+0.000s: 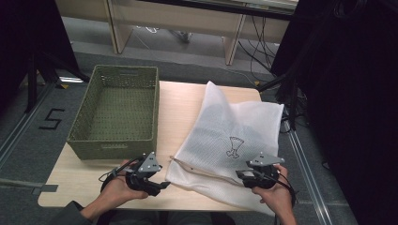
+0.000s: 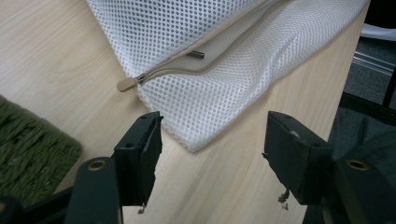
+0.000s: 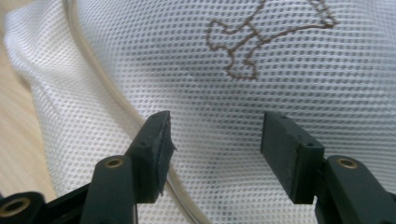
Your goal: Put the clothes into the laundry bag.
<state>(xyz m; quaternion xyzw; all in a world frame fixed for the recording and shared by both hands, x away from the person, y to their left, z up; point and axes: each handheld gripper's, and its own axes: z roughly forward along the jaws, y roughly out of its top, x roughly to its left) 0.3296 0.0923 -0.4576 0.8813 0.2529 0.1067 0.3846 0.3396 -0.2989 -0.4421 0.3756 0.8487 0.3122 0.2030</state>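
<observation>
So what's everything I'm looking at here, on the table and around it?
mesh bag: one, white with a brown outline drawing, lying flat on the right half of the table
zipper: one, beige, along the bag's near edge, pull tab at its left end
basket: one, green woven, empty, on the table's left side
table: one, light wood
floor marking: one black "5", left of the table
cables: several, black, on the floor behind the table
left gripper: one, black, jaws open, beside the bag's near left corner
right gripper: one, black, jaws open, over the bag's near right part
hands: two, holding the grippers
</observation>
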